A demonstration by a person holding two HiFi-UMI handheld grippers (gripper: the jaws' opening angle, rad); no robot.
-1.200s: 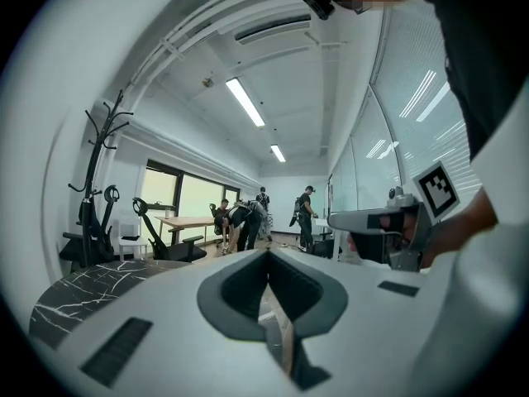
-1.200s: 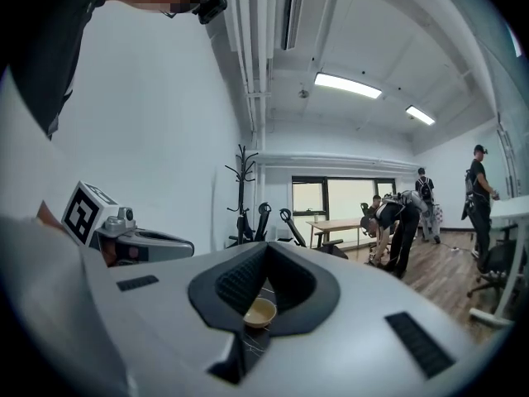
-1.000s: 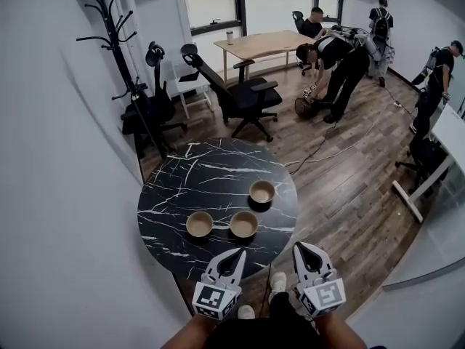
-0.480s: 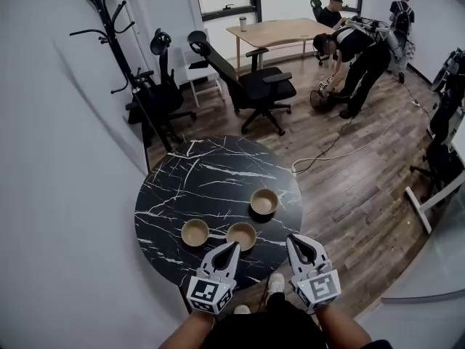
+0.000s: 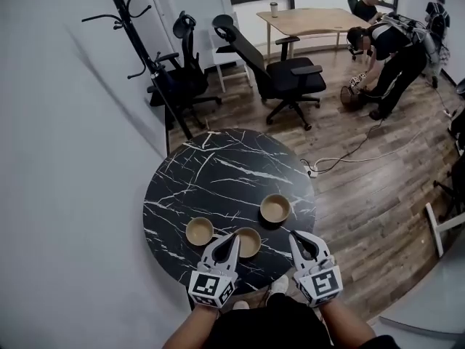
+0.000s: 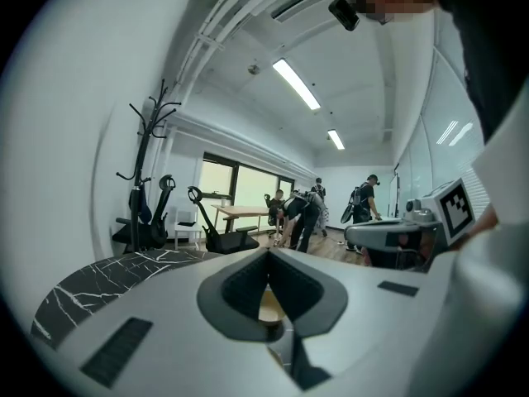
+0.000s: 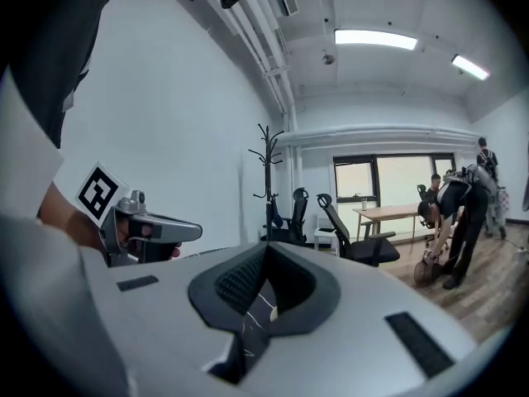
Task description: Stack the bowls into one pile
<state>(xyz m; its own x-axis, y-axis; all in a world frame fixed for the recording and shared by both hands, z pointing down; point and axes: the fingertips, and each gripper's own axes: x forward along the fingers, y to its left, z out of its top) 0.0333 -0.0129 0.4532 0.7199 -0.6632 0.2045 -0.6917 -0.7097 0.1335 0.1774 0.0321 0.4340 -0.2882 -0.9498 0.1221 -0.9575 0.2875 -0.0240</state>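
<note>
A brown wood floor (image 5: 363, 187) fills the room; a round black table (image 5: 211, 173) with white cracks stands on it. A black coat stand (image 5: 149, 57) and two black office chairs (image 5: 287, 75) are behind the table, well apart from it; far off, a person (image 5: 389, 46) bends down near a wooden desk (image 5: 320, 20).

The left gripper (image 5: 234, 236) and the right gripper (image 5: 294, 235) are held side by side over the near edge of the table; both have their jaws closed tight and hold nothing.

Three small tan bowls sit apart on the table, none inside another; the far bowl (image 5: 275, 208) is on the right; the left bowl (image 5: 199, 231) is near the front; the middle bowl (image 5: 249, 243) lies between the two grippers, with the tip of the left gripper right at its rim.
</note>
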